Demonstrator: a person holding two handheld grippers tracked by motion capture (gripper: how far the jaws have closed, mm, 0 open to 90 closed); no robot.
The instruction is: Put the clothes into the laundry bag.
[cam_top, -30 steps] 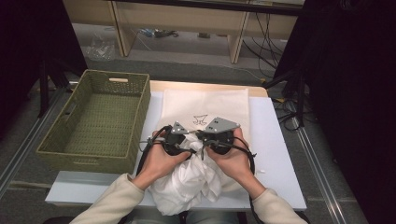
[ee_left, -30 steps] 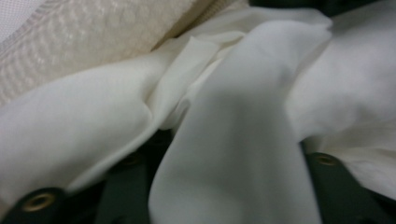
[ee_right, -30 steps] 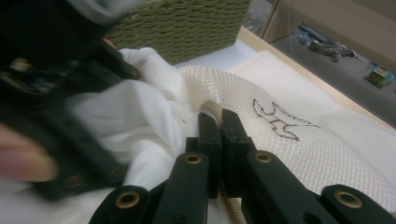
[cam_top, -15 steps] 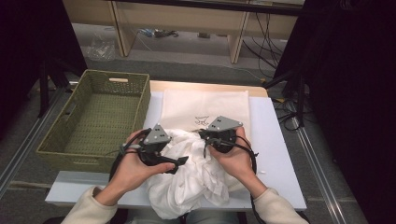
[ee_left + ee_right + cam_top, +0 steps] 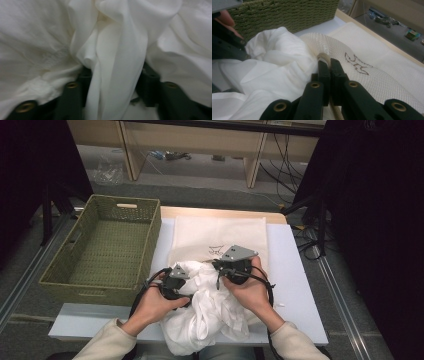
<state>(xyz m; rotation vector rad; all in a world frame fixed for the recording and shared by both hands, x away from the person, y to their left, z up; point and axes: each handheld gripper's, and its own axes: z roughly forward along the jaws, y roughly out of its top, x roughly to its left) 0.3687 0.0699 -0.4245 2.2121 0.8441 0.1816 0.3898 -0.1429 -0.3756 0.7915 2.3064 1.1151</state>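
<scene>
A cream mesh bag (image 5: 220, 232) with a dark printed mark lies flat on the white table (image 5: 300, 285). A crumpled white garment (image 5: 210, 310) is bunched at the bag's near mouth and spills over the table's front edge. My right gripper (image 5: 223, 268) is shut on the bag's corded rim (image 5: 325, 57), holding it up beside the garment (image 5: 274, 65). My left gripper (image 5: 181, 281) is pressed into the cloth from the left. Its jaws stand apart, and a hanging fold of the garment (image 5: 117, 50) lies between them.
A green woven basket (image 5: 150, 245) with nothing inside stands on the left, its wall close behind the garment in the right gripper view (image 5: 287, 12). Bare table lies right of the bag. Beyond the far edge are wooden furniture legs and cables on the floor.
My left gripper drew back to the left off the garment, then came back in and now sits pushed into the cloth. My right gripper has stayed at the bag's rim.
</scene>
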